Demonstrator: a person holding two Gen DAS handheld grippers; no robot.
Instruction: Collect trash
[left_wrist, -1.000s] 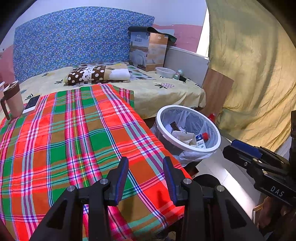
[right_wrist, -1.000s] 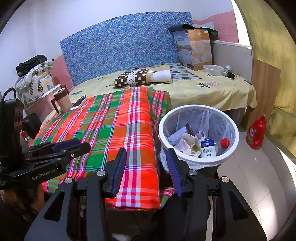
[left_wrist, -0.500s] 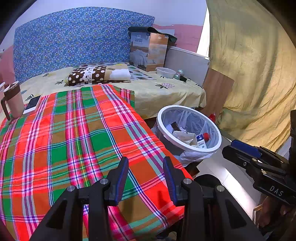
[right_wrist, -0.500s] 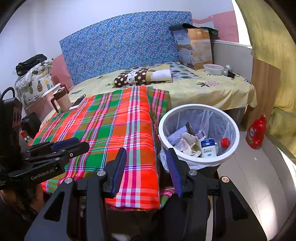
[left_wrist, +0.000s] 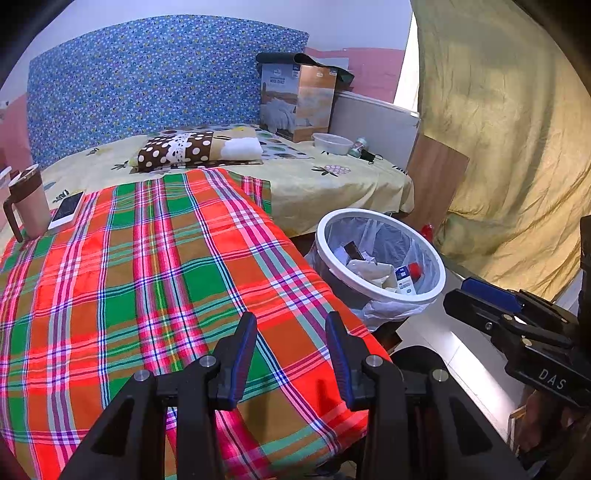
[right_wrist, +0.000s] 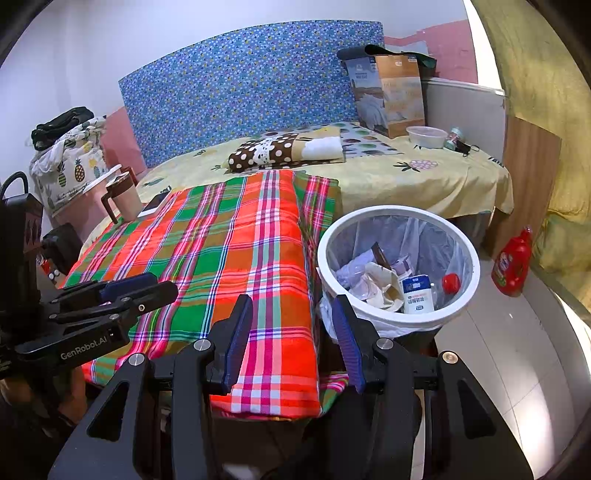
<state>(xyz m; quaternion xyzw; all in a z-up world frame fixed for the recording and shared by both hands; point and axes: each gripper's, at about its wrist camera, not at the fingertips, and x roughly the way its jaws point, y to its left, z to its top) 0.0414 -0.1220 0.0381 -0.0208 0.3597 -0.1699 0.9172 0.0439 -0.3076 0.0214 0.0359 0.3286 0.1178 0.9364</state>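
Observation:
A white trash bin (left_wrist: 325, 240) (right_wrist: 469, 243) with a clear liner stands on the floor beside the bed. Inside lie crumpled paper (right_wrist: 380, 280), a small white bottle with a blue label (right_wrist: 417, 295) and a red cap (right_wrist: 451, 282). My left gripper (left_wrist: 291, 325) hovers over the near end of the red and green plaid blanket (left_wrist: 147, 266), open with nothing between its blue pads. My right gripper (right_wrist: 291, 306) is open too and empty, over the blanket's corner just left of the bin. Each gripper shows at the edge of the other's view.
A mug (left_wrist: 29, 206) and a phone (left_wrist: 66, 210) sit at the blanket's far left. On the yellow sheet lie a dotted pillow (left_wrist: 192, 147), a plastic bowl (left_wrist: 332, 143) and a quilt box (left_wrist: 295, 99). A red detergent bottle (right_wrist: 513, 262) stands on the tiled floor.

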